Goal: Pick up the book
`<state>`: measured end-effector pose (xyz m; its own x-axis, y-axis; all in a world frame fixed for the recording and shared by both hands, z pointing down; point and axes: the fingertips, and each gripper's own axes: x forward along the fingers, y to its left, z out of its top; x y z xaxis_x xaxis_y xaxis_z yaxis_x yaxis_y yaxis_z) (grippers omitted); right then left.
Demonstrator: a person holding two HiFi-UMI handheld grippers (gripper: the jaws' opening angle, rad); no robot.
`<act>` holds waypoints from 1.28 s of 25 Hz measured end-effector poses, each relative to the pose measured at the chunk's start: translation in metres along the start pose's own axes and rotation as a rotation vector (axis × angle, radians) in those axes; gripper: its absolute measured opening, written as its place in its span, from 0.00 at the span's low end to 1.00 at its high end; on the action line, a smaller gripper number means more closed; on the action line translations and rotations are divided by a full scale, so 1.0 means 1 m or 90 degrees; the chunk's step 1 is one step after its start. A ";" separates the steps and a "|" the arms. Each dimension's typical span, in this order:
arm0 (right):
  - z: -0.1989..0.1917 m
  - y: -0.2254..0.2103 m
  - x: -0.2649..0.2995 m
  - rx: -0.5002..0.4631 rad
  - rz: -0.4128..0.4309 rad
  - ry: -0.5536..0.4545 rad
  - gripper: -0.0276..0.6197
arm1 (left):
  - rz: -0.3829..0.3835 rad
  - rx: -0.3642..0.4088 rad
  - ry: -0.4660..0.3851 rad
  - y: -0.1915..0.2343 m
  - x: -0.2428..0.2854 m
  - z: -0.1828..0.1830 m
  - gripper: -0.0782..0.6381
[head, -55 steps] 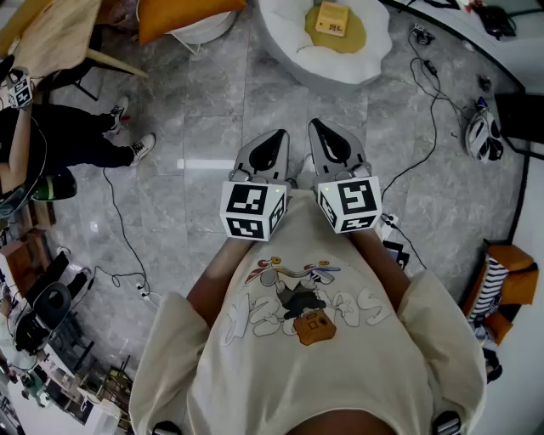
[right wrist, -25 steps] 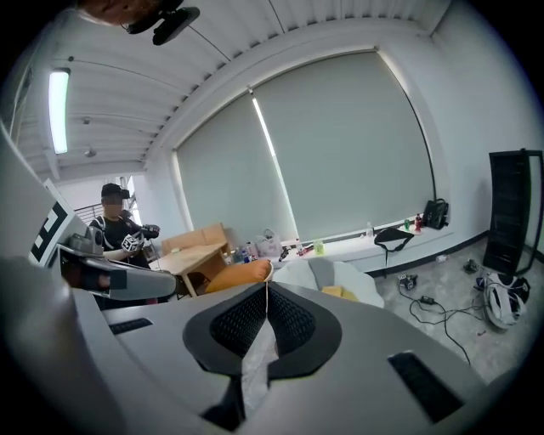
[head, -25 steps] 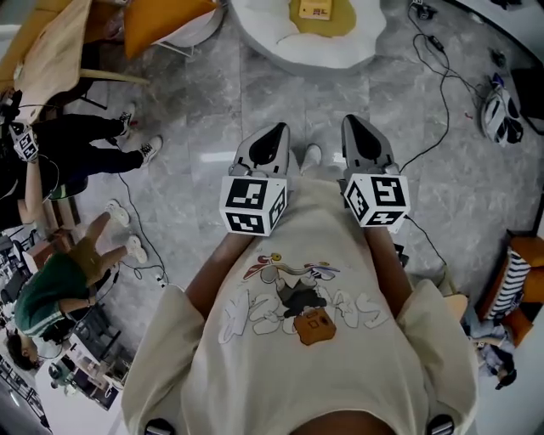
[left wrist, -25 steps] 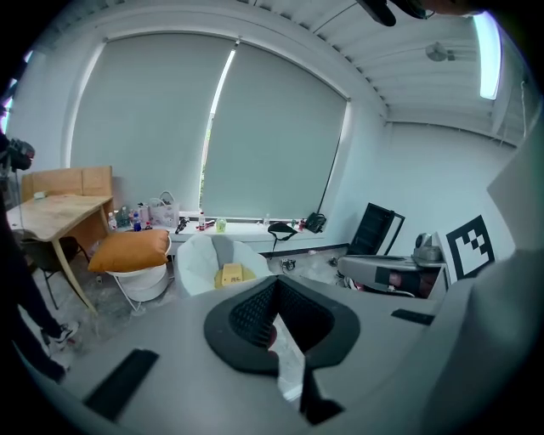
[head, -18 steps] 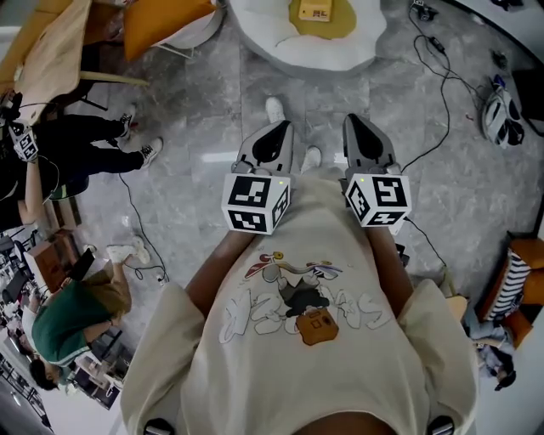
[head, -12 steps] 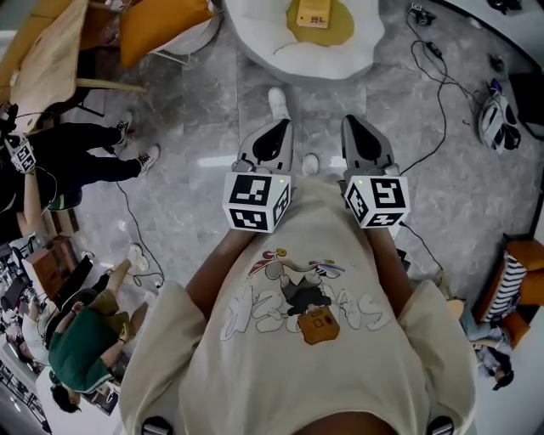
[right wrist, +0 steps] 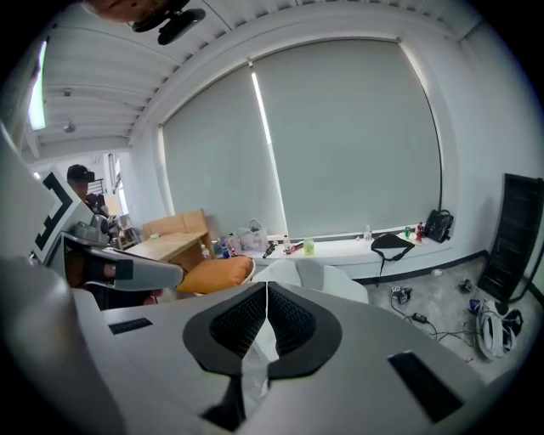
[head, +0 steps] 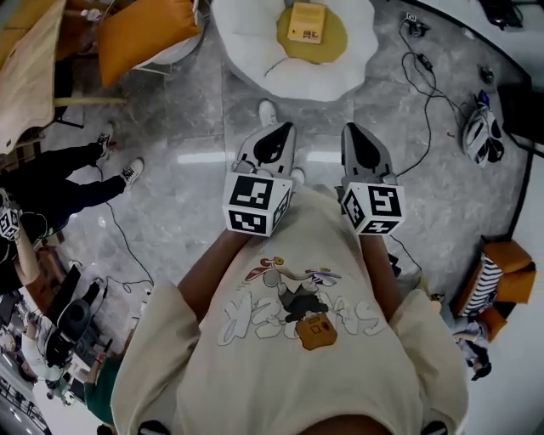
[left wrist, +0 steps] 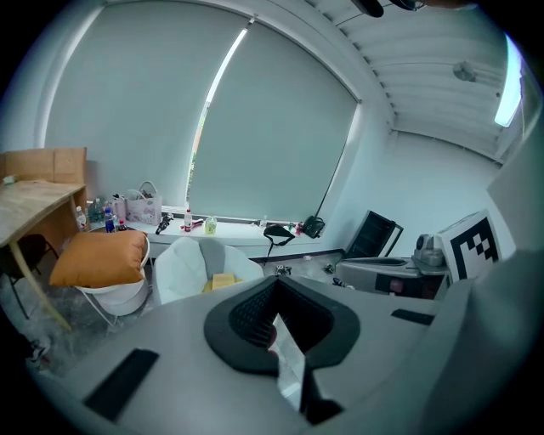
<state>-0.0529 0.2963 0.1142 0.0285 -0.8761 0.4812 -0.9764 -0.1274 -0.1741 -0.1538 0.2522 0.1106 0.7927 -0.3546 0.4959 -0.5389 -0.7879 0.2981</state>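
While the book (head: 308, 23) lies well apart from both grippers, at twelve o'clock in the head view, the step in hand looks like the approach. The book rests flat on a round yellow cushion (head: 311, 53) inside a white chair (head: 242, 42), and no tabletop is involved. The left gripper (head: 272, 146) and the right gripper (head: 361, 146) are held side by side in front of the person's chest, both aimed toward twelve o'clock. Each has its jaws pressed together with nothing between them.

To do this step well, the jaws should probably be spread before they get near. One gripper could then come at a free edge of the book rather than its flat cover (the soft cushion may give under pressure). A low, shallow angle would likely help one jaw slip beneath that edge.

By count there are one book, one yellow cushion, one white chair and two grippers. There is also one orange cushion (head: 144, 34) at ten o'clock.
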 end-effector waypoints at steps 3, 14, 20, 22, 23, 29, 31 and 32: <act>0.030 -0.007 0.039 0.000 -0.008 0.006 0.08 | 0.006 -0.020 -0.003 0.043 0.018 0.032 0.12; 0.109 -0.015 0.150 -0.020 -0.052 0.027 0.08 | -0.038 -0.050 0.006 0.135 0.091 0.103 0.12; 0.108 -0.024 0.171 -0.008 -0.064 0.063 0.08 | -0.065 -0.066 0.026 0.142 0.118 0.104 0.12; 0.108 -0.029 0.180 -0.012 -0.058 0.069 0.08 | -0.061 -0.071 0.024 0.146 0.128 0.107 0.12; 0.109 -0.032 0.183 -0.013 -0.054 0.072 0.08 | -0.058 -0.071 0.025 0.146 0.132 0.109 0.12; 0.118 -0.069 0.212 -0.005 -0.016 0.090 0.08 | -0.030 -0.065 0.029 0.139 0.166 0.124 0.12; 0.117 -0.083 0.226 -0.004 0.000 0.100 0.08 | -0.019 -0.062 0.037 0.138 0.182 0.126 0.12; 0.116 -0.091 0.233 -0.005 0.008 0.105 0.08 | -0.016 -0.061 0.043 0.137 0.189 0.126 0.12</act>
<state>0.0670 0.0497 0.1420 -0.0192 -0.7892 0.6139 -0.9781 -0.1123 -0.1750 -0.0415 0.0136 0.1422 0.7869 -0.2990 0.5399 -0.5468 -0.7432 0.3855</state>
